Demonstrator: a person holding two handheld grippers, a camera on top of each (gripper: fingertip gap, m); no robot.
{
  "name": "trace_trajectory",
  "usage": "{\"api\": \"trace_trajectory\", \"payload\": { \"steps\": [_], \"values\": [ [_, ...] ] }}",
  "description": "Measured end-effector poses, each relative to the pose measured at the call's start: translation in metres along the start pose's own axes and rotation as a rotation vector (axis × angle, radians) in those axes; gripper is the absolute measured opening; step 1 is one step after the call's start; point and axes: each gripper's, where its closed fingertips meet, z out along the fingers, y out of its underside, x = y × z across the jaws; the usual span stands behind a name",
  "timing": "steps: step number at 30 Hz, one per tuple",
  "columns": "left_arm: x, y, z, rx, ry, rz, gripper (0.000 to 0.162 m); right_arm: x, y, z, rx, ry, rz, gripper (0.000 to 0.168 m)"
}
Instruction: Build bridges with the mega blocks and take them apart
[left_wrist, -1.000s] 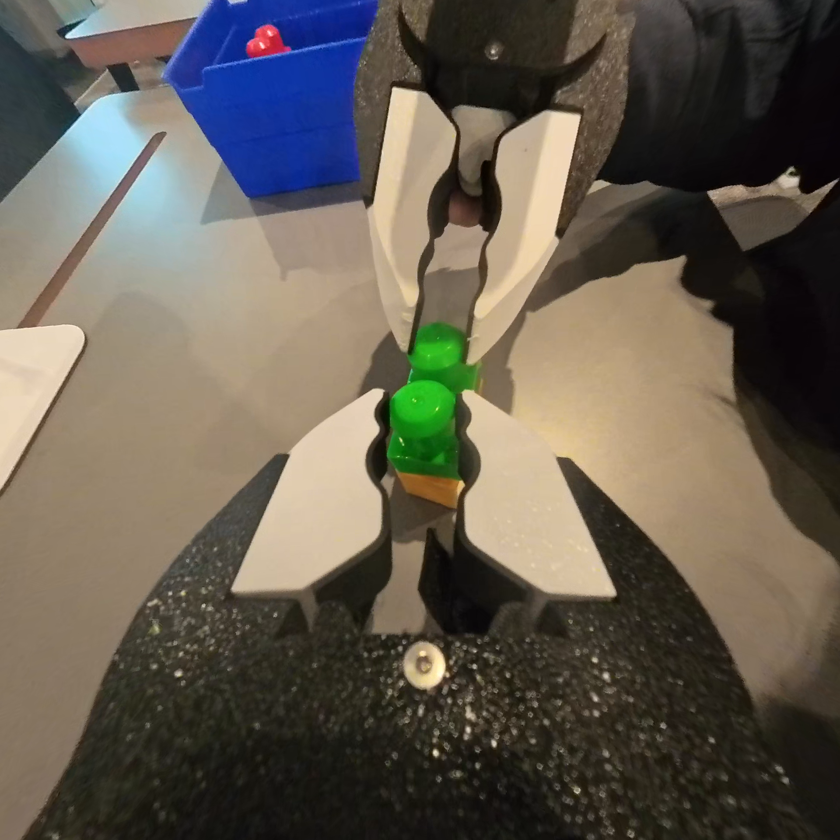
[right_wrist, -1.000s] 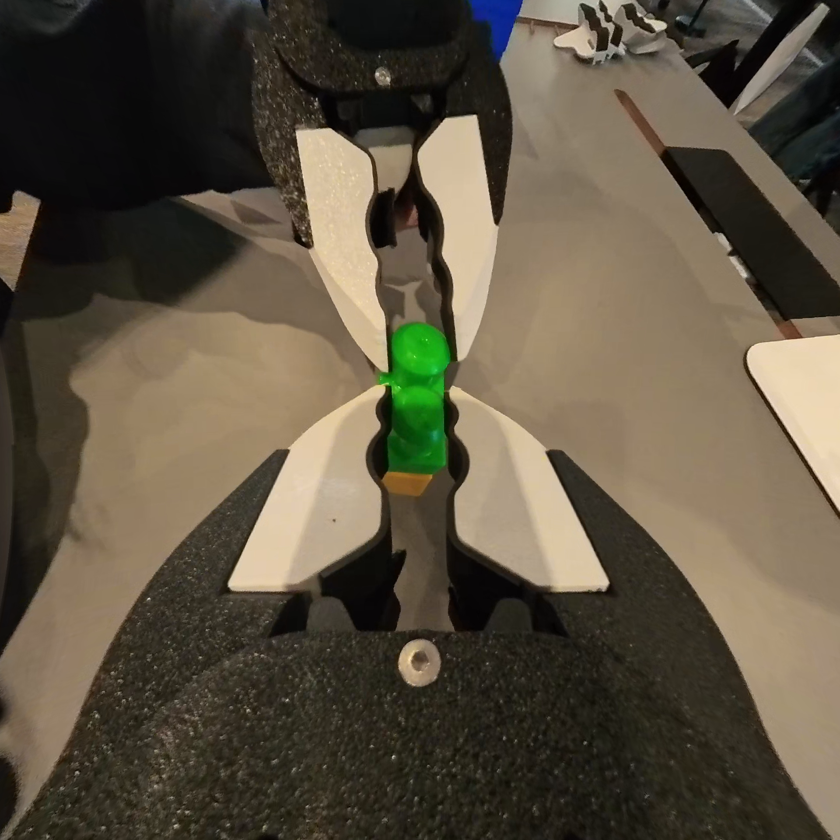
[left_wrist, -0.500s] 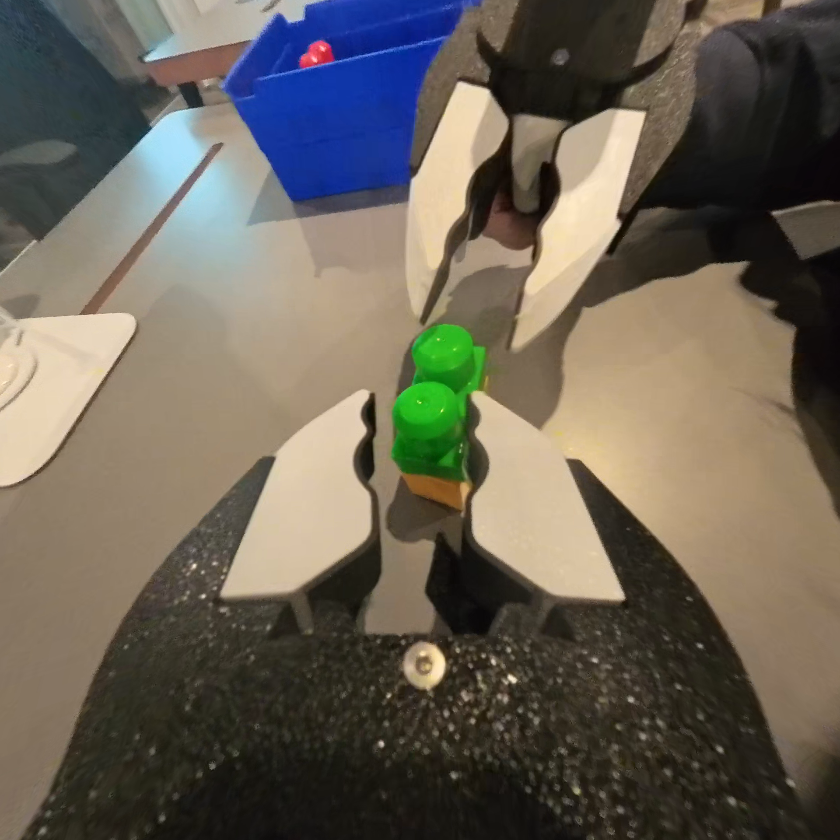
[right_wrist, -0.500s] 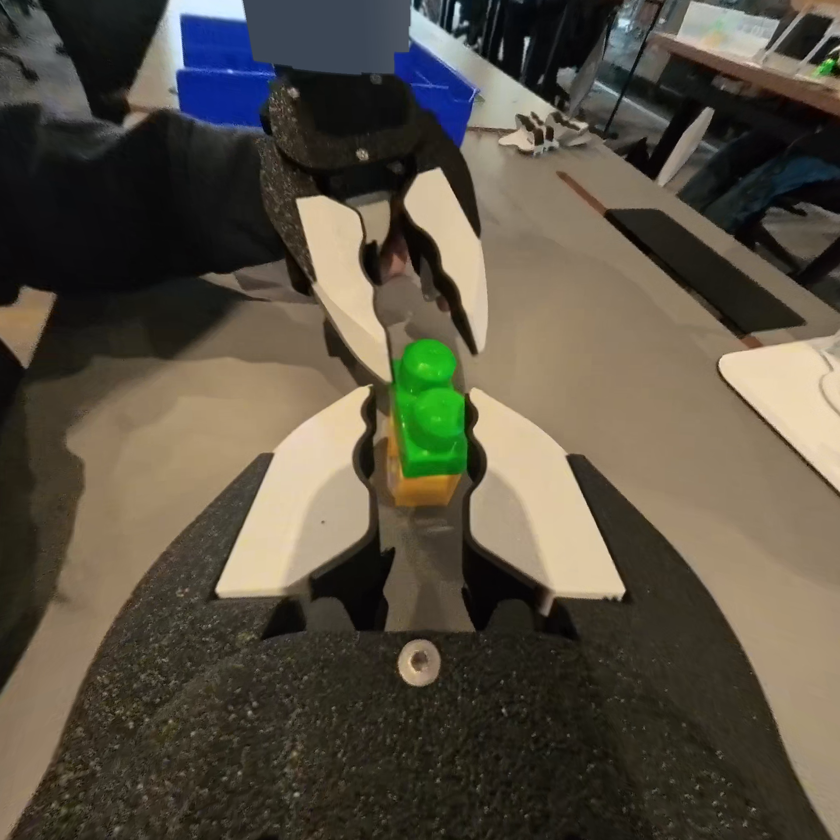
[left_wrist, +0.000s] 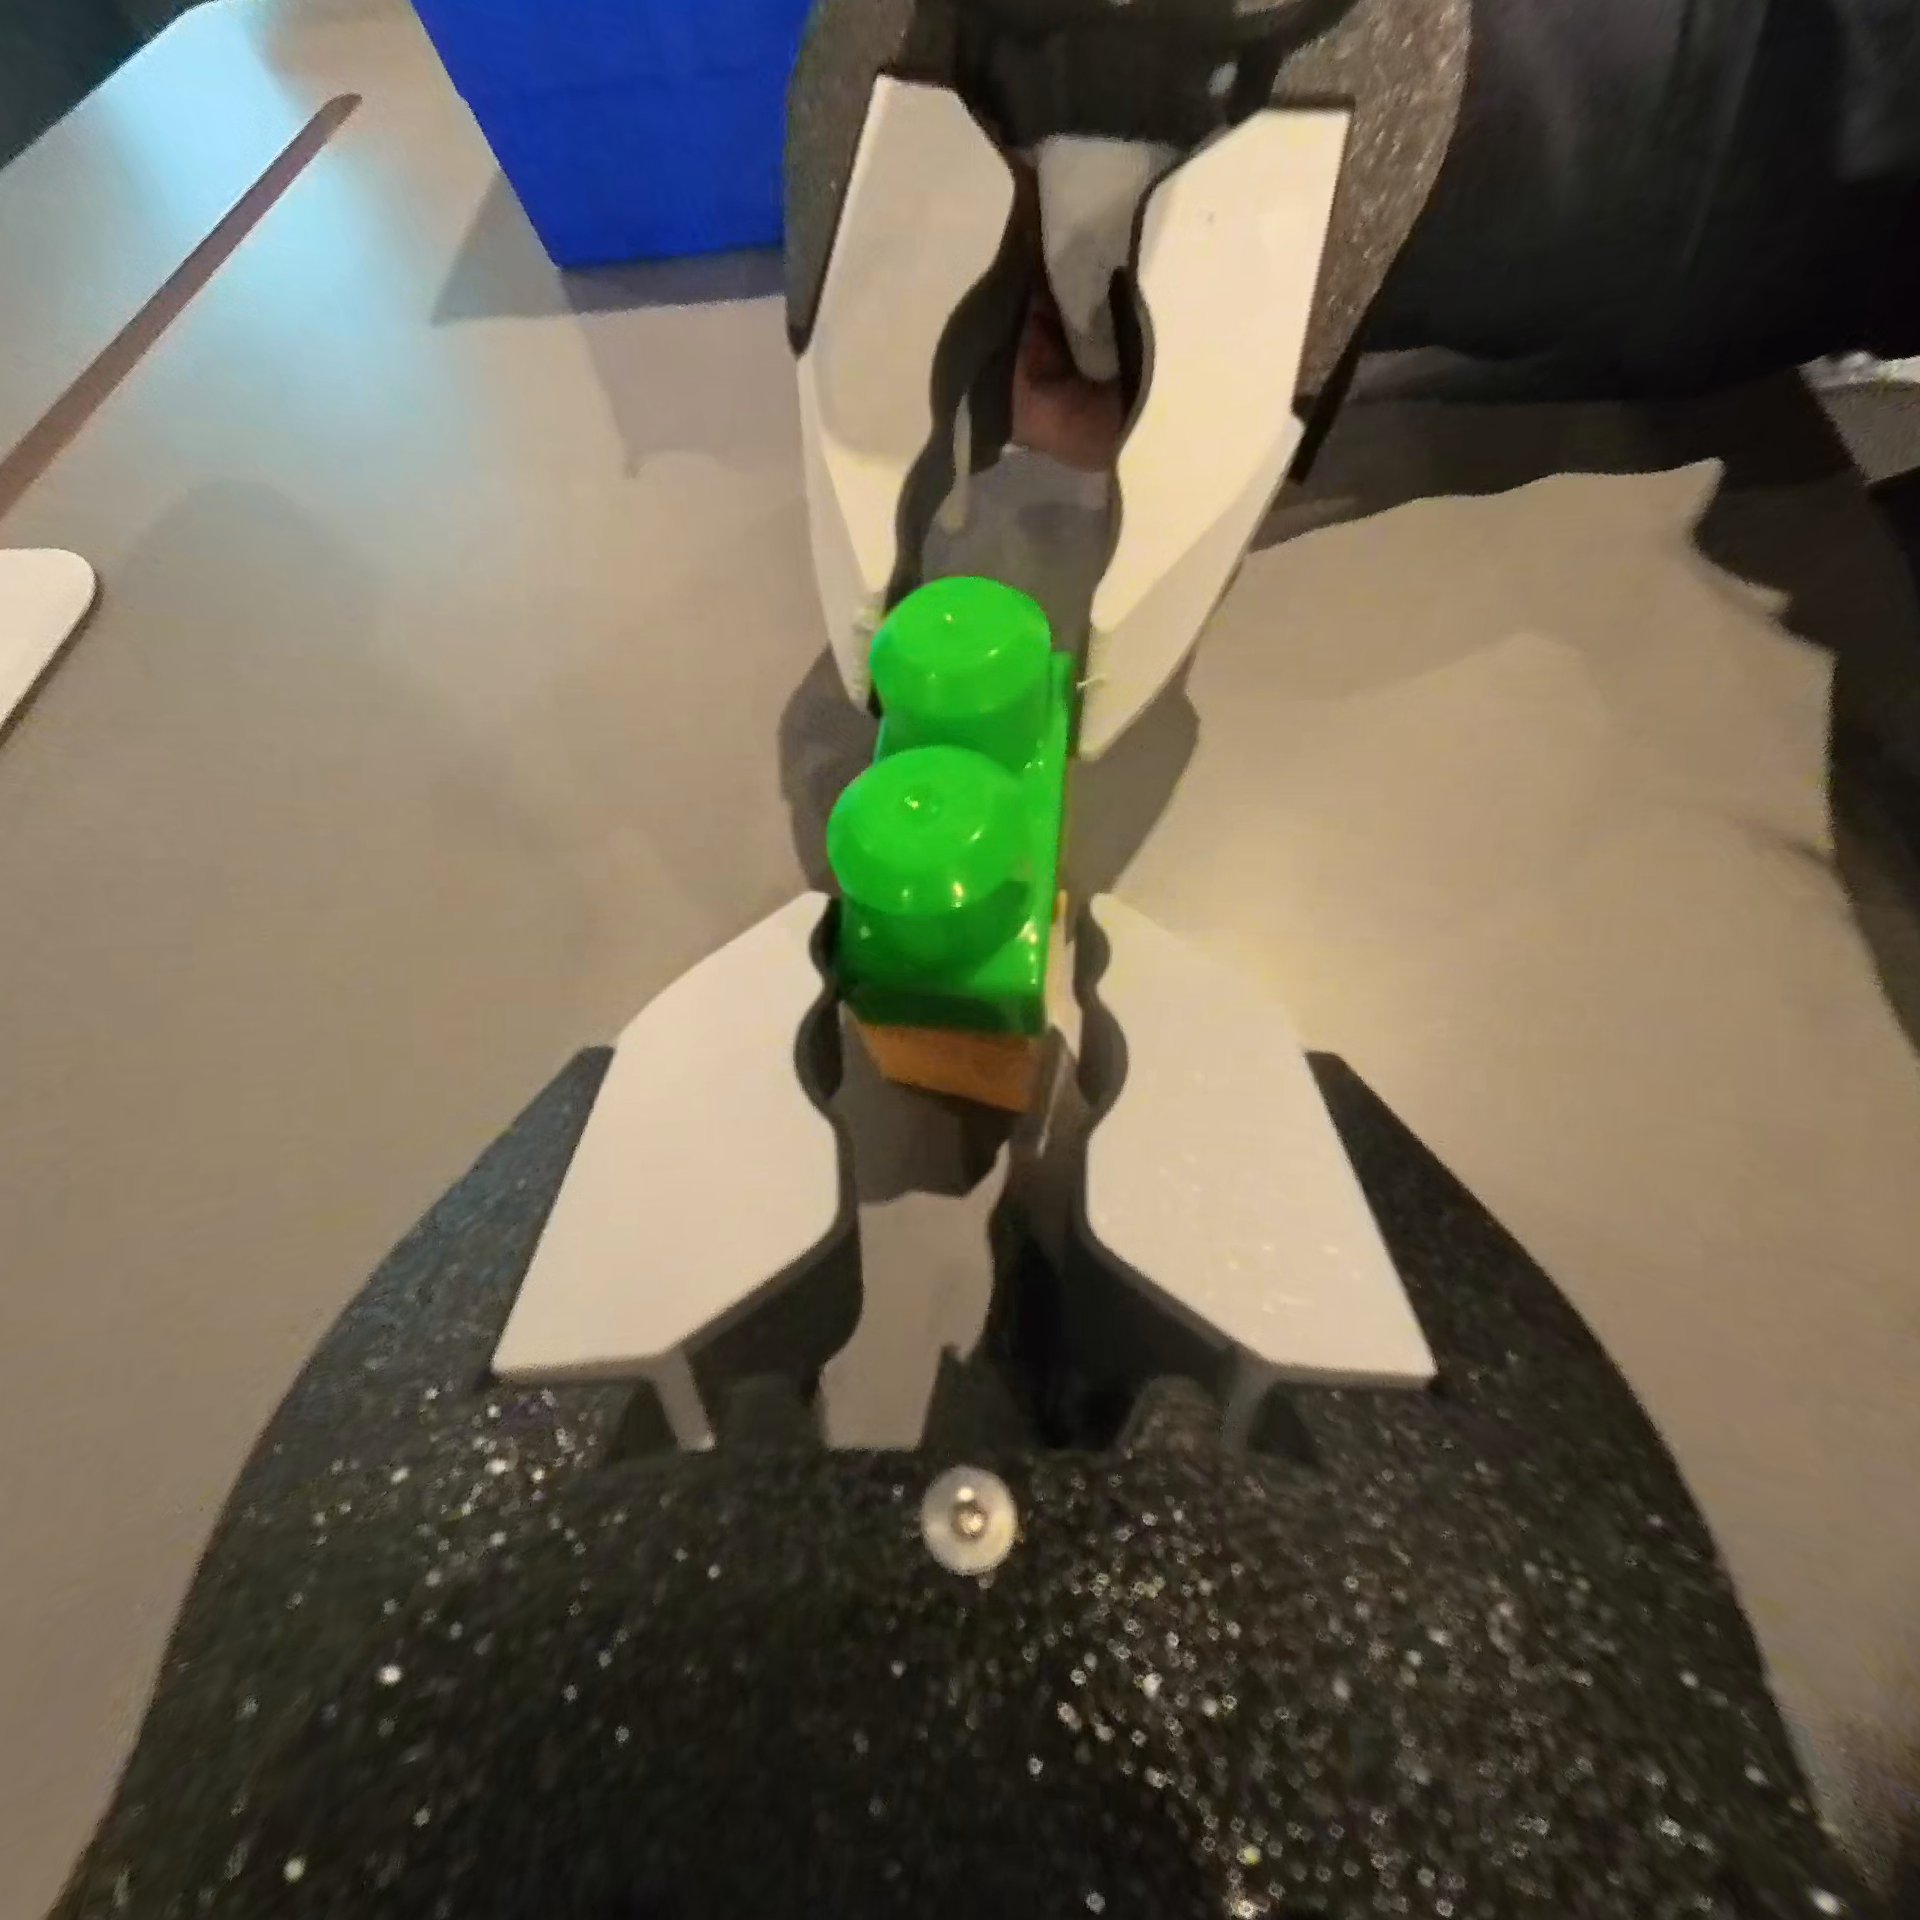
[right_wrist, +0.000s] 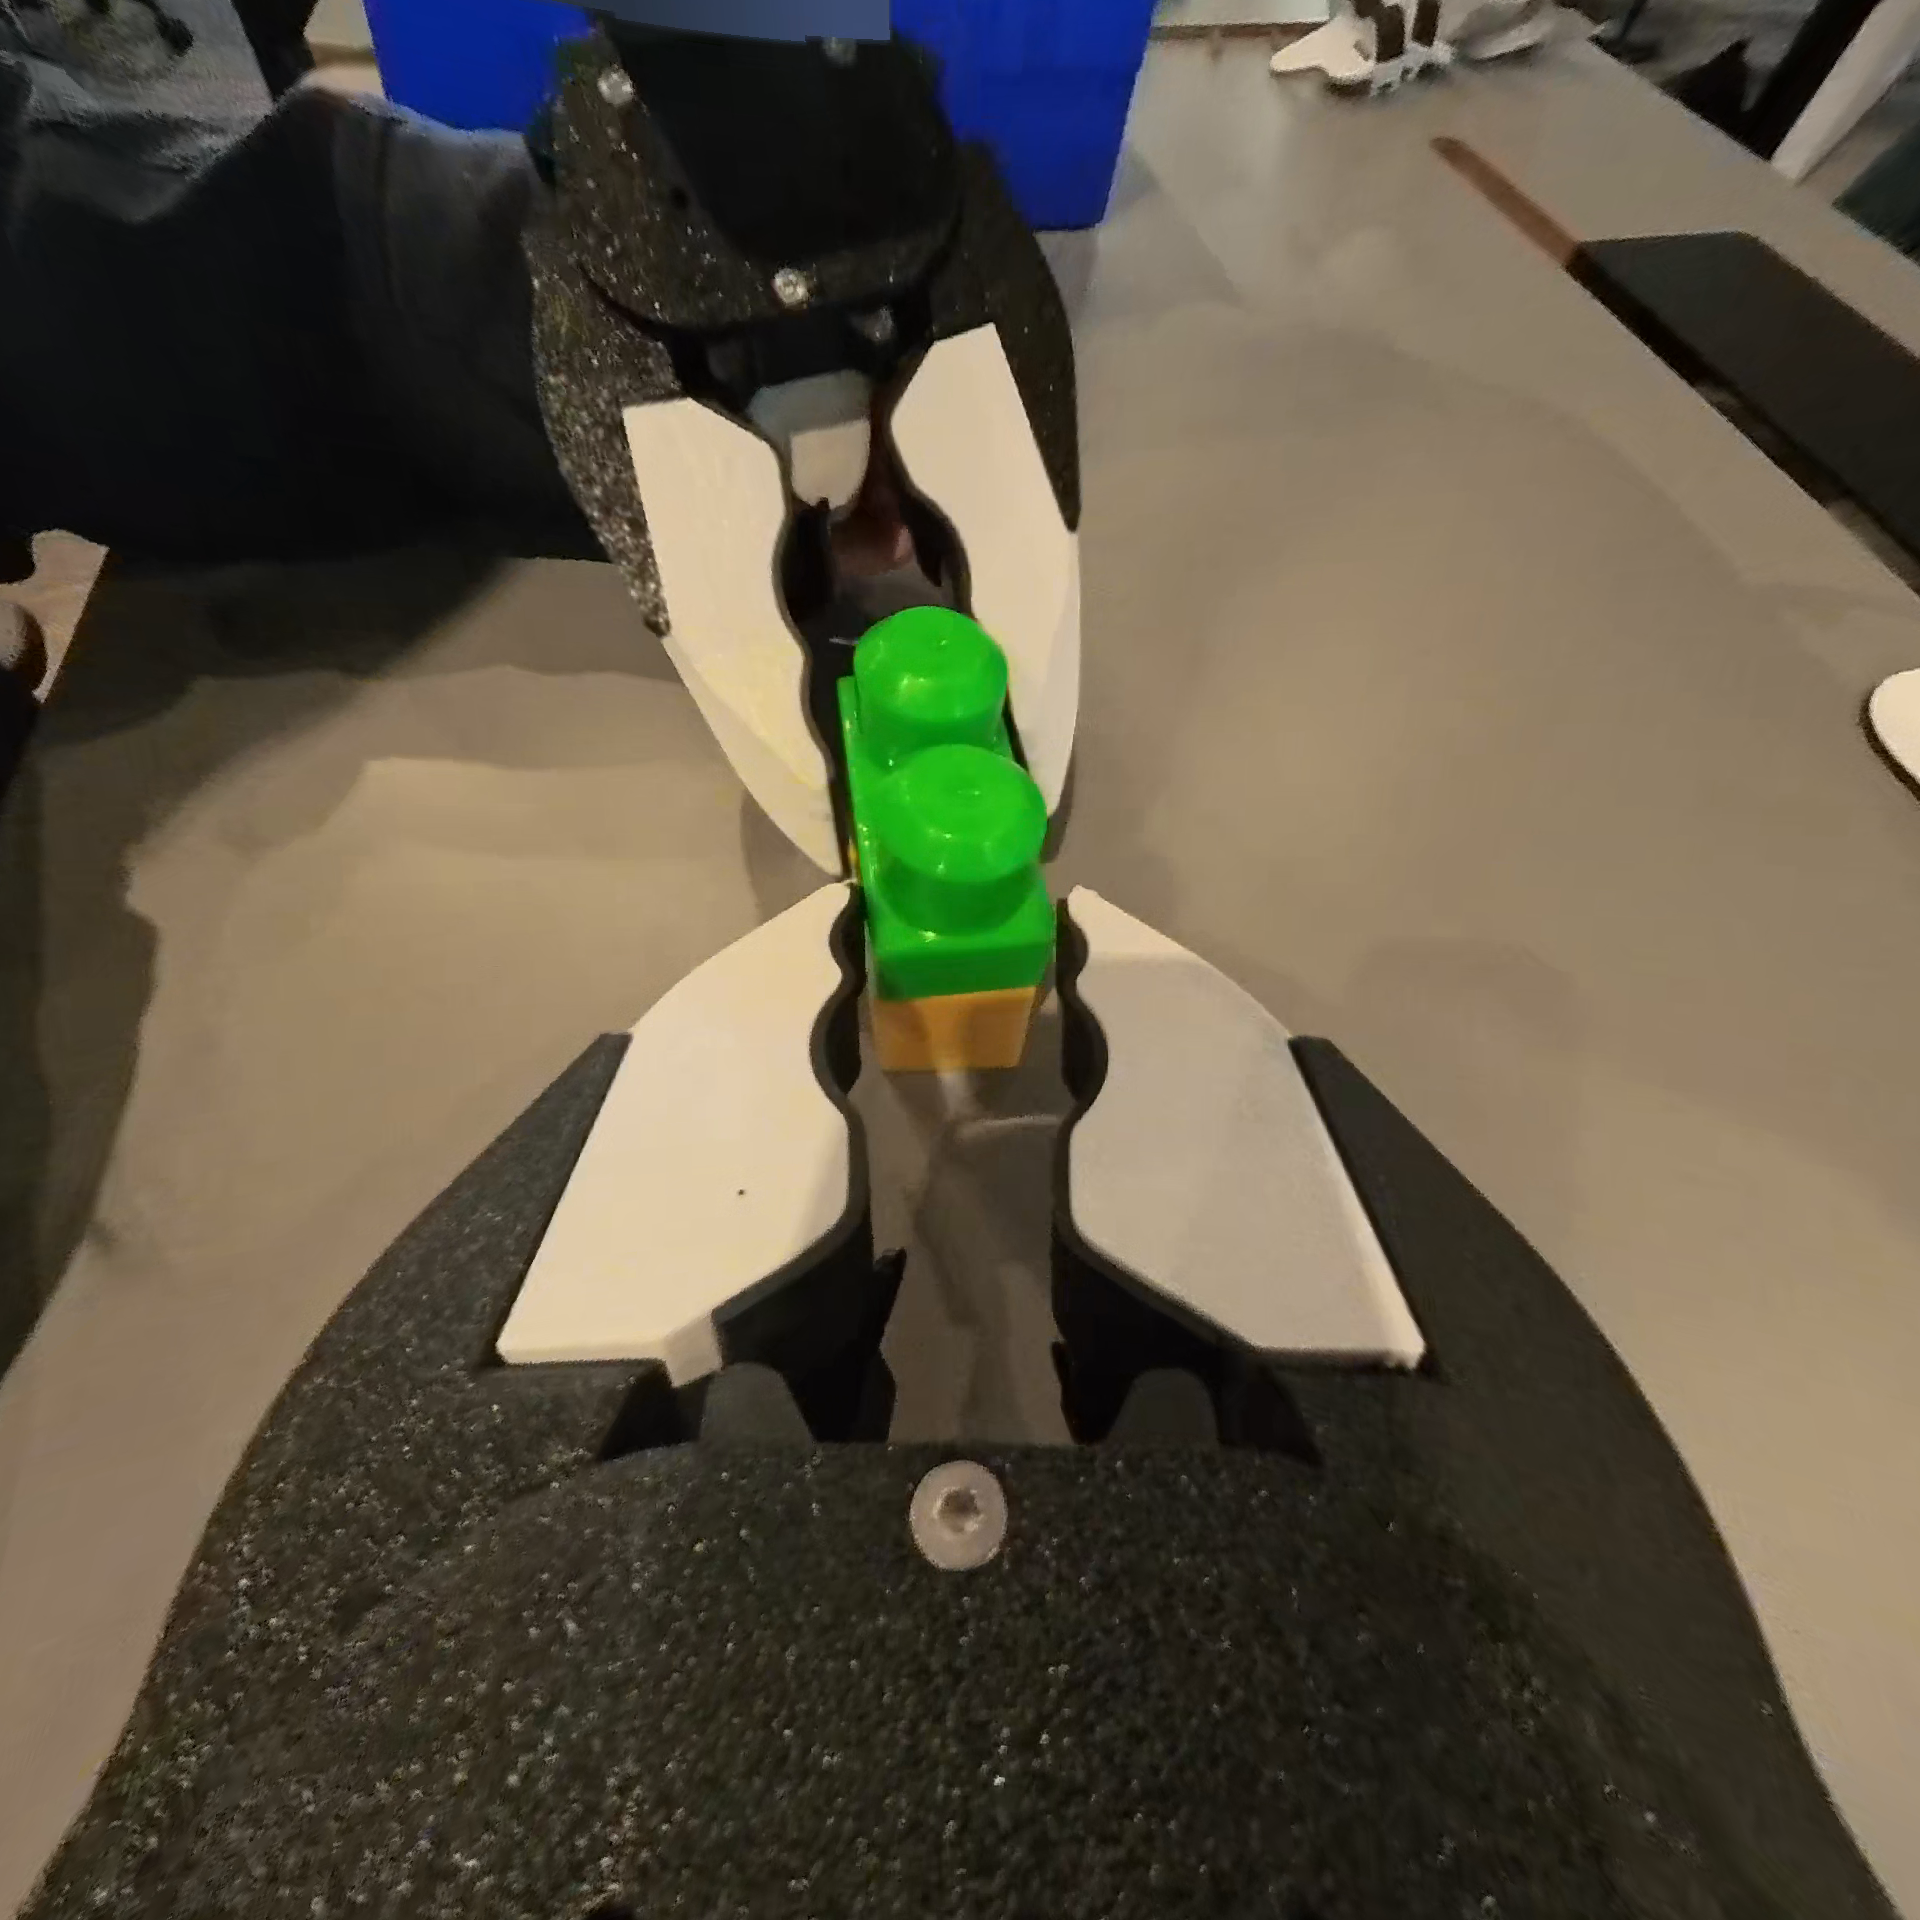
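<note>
Facing each other across a grey table (left_wrist: 364, 727), two handheld grippers meet nose to nose over a small stack of blocks. Both are tilted down toward the tabletop, each carried on a dark-sleeved arm (right_wrist: 260, 343) that reaches in from the far side of the other's camera.

Between them stands a green block (left_wrist: 951, 831) with two round studs, stacked on an orange-yellow block (left_wrist: 951, 1070) whose lower part alone shows beneath it. The stack sits on the table, lined up lengthwise between the two tools.

The left gripper (left_wrist: 961, 935) has its pale fingers (left_wrist: 717, 1091) set narrowly apart, closed in on the near end of the green block; the left finger lies against its side, while a thin gap shows on the right. The right gripper (right_wrist: 951, 914) brackets the opposite end in the same manner, its fingers (right_wrist: 707, 1122) drawn close beside the green and orange-yellow blocks, with slim gaps visible on both sides. Whether either tool is actually pinching the stack cannot be told from these views.

Behind the grippers stands a blue bin (left_wrist: 623, 125), and a white board (left_wrist: 36, 613) lies at the table's edge.
</note>
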Motion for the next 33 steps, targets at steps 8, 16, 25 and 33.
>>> {"api": "trace_trajectory", "payload": {
  "steps": [8, 16, 25, 33],
  "values": [
    [-0.001, 0.002, -0.001, -0.032, -0.101, -0.047, 0.039, -0.002, 0.000, 0.001, -0.014, 0.029, -0.002, 0.034],
    [-0.002, 0.004, 0.000, -0.049, -0.091, -0.105, 0.040, 0.000, -0.001, 0.001, 0.023, 0.014, 0.012, 0.035],
    [0.002, 0.015, 0.006, -0.059, -0.002, -0.099, 0.062, -0.002, 0.020, -0.001, -0.014, -0.066, 0.065, 0.058],
    [-0.001, 0.017, 0.018, -0.114, 0.007, -0.066, 0.039, 0.001, 0.026, 0.000, -0.022, -0.054, 0.062, 0.033]
  ]
}}
